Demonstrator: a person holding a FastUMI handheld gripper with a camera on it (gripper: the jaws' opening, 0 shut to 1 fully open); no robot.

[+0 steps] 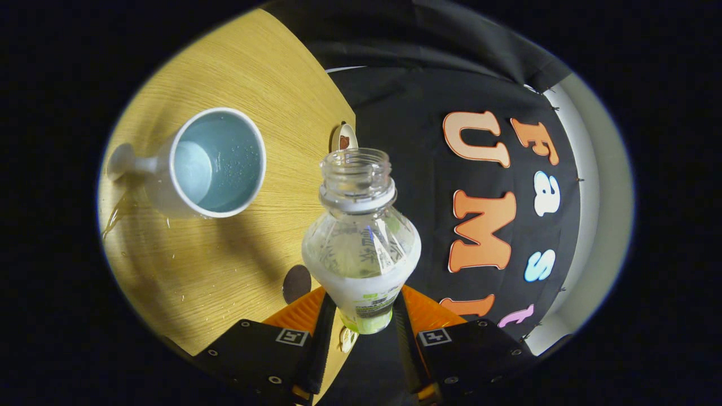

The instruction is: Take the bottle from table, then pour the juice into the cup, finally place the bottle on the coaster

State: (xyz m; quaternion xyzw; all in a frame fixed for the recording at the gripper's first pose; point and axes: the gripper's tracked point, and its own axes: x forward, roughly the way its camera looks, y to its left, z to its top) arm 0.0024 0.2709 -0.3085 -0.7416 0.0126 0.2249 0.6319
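Note:
My gripper is shut on a clear plastic bottle, both fingers pressing its labelled lower body. The bottle has no cap, and its open mouth points away from me, beyond the fingertips. It looks almost drained, with a whitish film inside. The view is rolled, so the wooden table stands to the left of the bottle. On it sits a white cup with a pale blue inside and its handle on the far side from the bottle. Just left of the bottle's base lies a dark round coaster, partly hidden by the bottle.
A thin puddle of spilled liquid glistens on the table beside the cup. A small white tag with a brown mark sits at the table's edge beyond the bottle mouth. The black cloth wall stands right of the table.

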